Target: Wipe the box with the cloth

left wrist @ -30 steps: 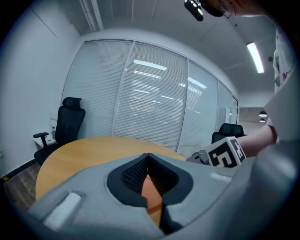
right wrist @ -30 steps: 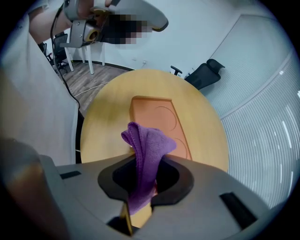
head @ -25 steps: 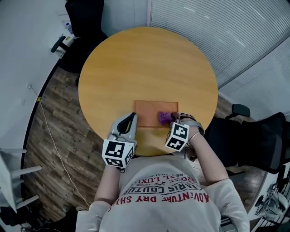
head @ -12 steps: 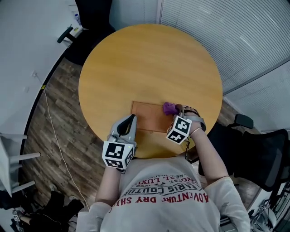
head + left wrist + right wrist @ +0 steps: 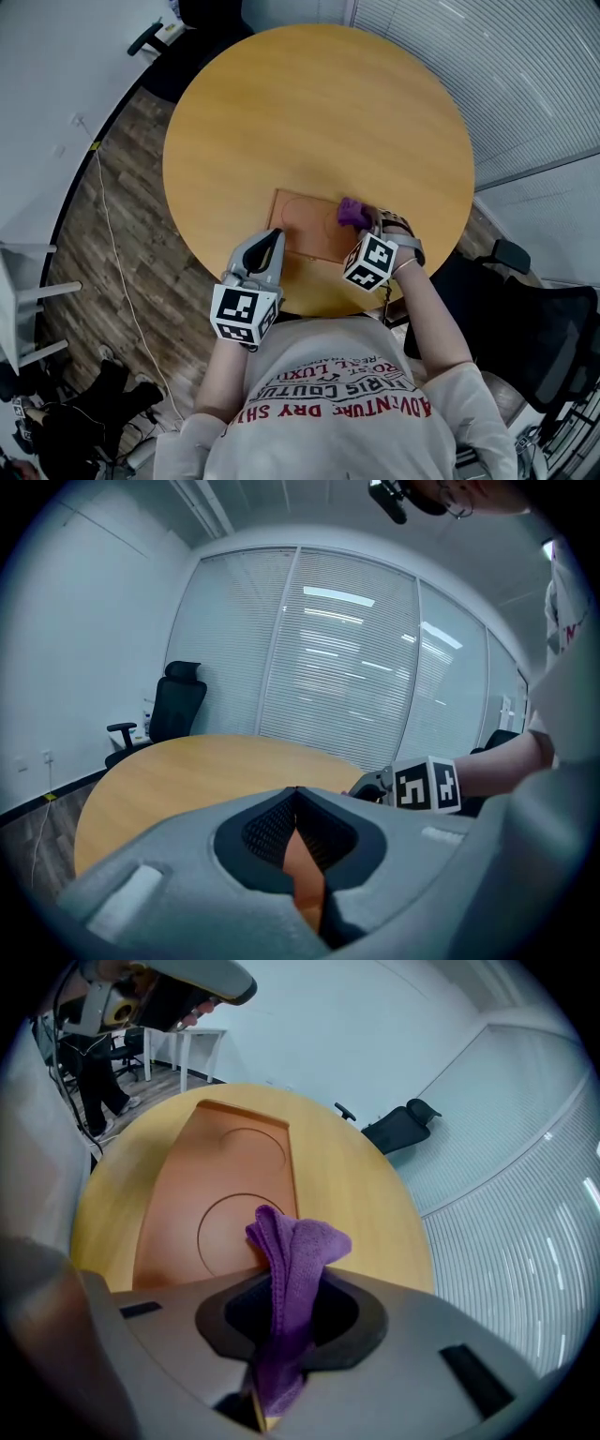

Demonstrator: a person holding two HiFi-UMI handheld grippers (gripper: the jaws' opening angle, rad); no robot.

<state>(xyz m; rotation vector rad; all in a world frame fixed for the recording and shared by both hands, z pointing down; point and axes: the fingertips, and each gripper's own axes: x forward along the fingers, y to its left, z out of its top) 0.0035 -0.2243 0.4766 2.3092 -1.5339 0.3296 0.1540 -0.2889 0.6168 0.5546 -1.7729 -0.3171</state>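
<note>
The right gripper [image 5: 286,1326] pinches the purple cloth [image 5: 296,1241], whose bunched end pokes forward onto the box [image 5: 211,1194] just ahead, placed for rubbing. The left gripper [image 5: 298,850] looks pressed onto the box's near edge, probably steadying it on the table [image 5: 309,112].

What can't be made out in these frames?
- Head view: the near edge of the box is covered by the left hand-held gripper and the right hand-held gripper.
- Right gripper view: the lower end of the cloth is hidden by the gripper's own body, so its contact with the box is unclear.
- Left gripper view: only an orange sliver of the box shows between the jaws.
- Dirt on the box: too small to see.
</note>
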